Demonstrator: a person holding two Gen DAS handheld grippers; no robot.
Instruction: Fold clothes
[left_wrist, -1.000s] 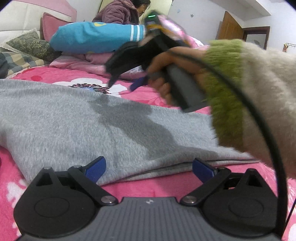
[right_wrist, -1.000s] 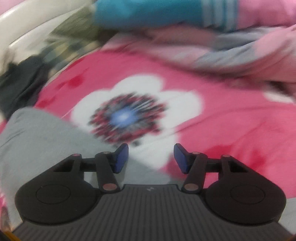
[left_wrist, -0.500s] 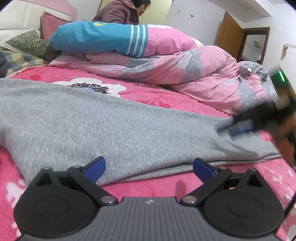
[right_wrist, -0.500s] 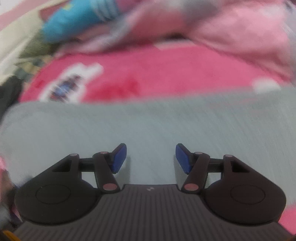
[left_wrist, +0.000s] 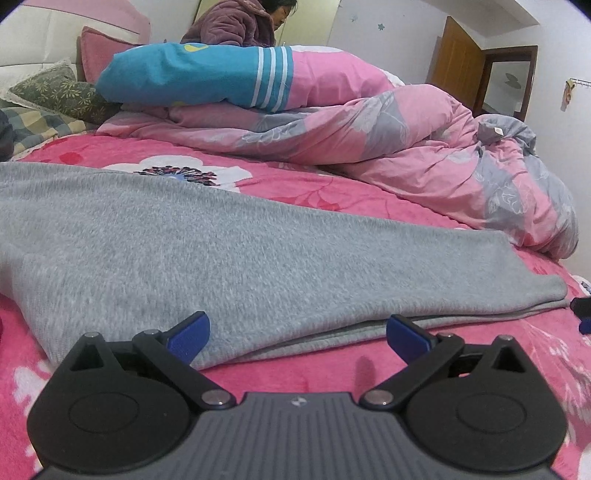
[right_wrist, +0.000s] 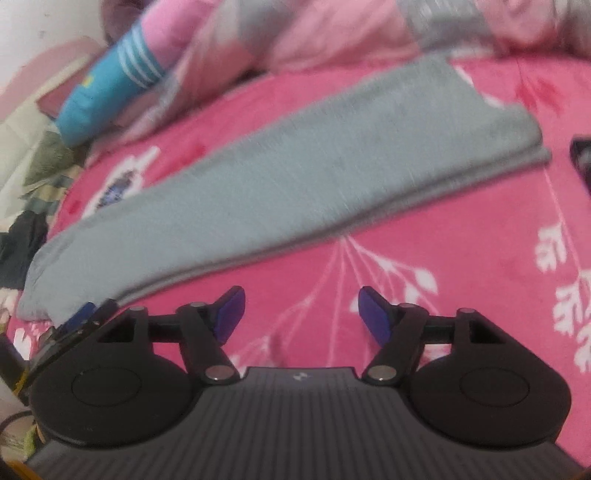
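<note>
A grey garment (left_wrist: 236, 251) lies folded into a long strip across the pink floral bedspread (left_wrist: 325, 373). My left gripper (left_wrist: 297, 332) rests low at its near edge. The jaws stand wide open, the left pad (left_wrist: 188, 330) over the fabric's hem, with nothing pressed between them. In the right wrist view the same garment (right_wrist: 295, 162) runs diagonally. My right gripper (right_wrist: 301, 314) hovers over bare bedspread (right_wrist: 461, 258) just in front of the garment's near edge. Its jaws are opening with nothing between them. The left gripper's fingers (right_wrist: 79, 314) show at the lower left there.
A rumpled pink and grey duvet (left_wrist: 424, 147) and a blue and pink pillow (left_wrist: 207, 74) are piled behind the garment, with cushions (left_wrist: 59, 96) at far left. A person (left_wrist: 236, 22) sits beyond them. A dark object (right_wrist: 580, 162) lies past the garment's right end.
The right gripper and its hand swept from above the garment's left part across to the right and out of the left wrist view, its jaws widening. The left gripper stayed put.
</note>
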